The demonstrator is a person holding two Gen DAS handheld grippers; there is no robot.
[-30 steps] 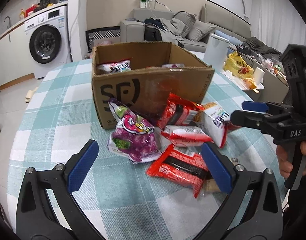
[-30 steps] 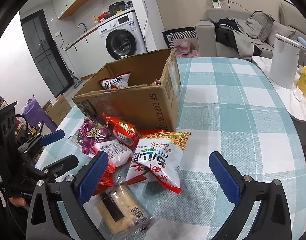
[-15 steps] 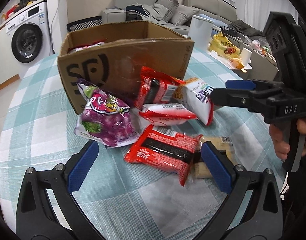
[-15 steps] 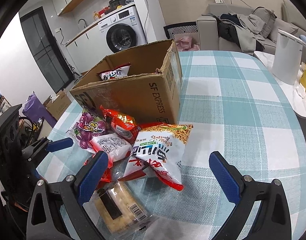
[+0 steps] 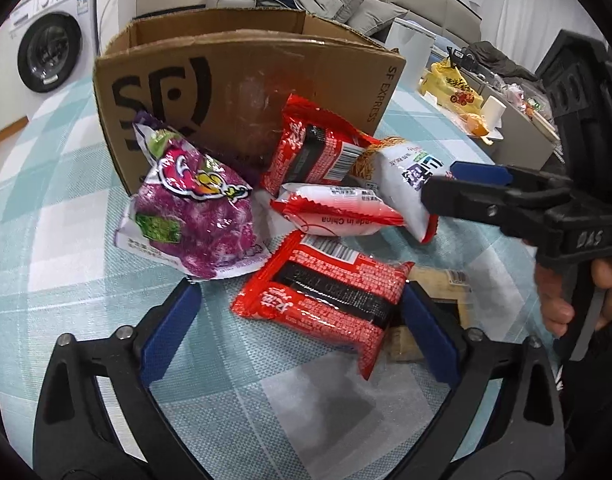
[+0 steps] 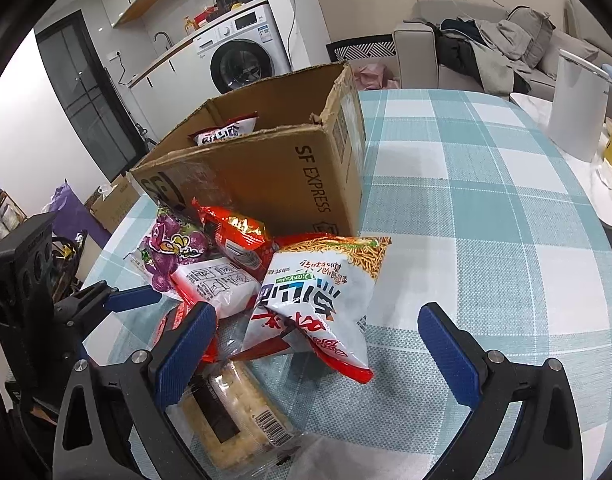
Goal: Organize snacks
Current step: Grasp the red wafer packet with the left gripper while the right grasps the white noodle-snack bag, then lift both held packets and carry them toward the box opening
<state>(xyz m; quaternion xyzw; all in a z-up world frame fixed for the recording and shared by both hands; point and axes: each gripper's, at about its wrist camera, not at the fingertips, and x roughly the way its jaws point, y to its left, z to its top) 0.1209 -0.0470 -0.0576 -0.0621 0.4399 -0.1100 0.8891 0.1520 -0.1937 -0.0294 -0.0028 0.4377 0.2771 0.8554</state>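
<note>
So nearest the left wrist camera, the left gripper (image 5: 298,328) is low over the checked tablecloth (image 5: 66,240), jaws wide but closing in, with the red-and-black noodle pack (image 5: 325,296) sitting between them, pads not pressing on it as far as I can see. A clear-wrapped cracker pack (image 5: 441,284) is tucked under that pack's right end, right by the right pad, so it's kinda in the way.

In the right wrist view the right gripper (image 6: 317,344) is spread open over the white noodle-snack bag (image 6: 321,300), not gripping anything; the same cracker pack (image 6: 234,412) lies at the bottom, against its left finger.

Further back the pile gets crowded: purple snack bag (image 5: 194,212) centre-left, white-and-red packet (image 5: 337,212) in the middle, another red pack (image 5: 313,152) leaning on the cardboard box (image 5: 246,92). One white snack bag (image 6: 226,134) is already inside the box.

Way back: washing machine (image 6: 242,60) upper left, sofa (image 6: 485,48) with clothes upper right, white bin (image 6: 577,108) at the right.
</note>
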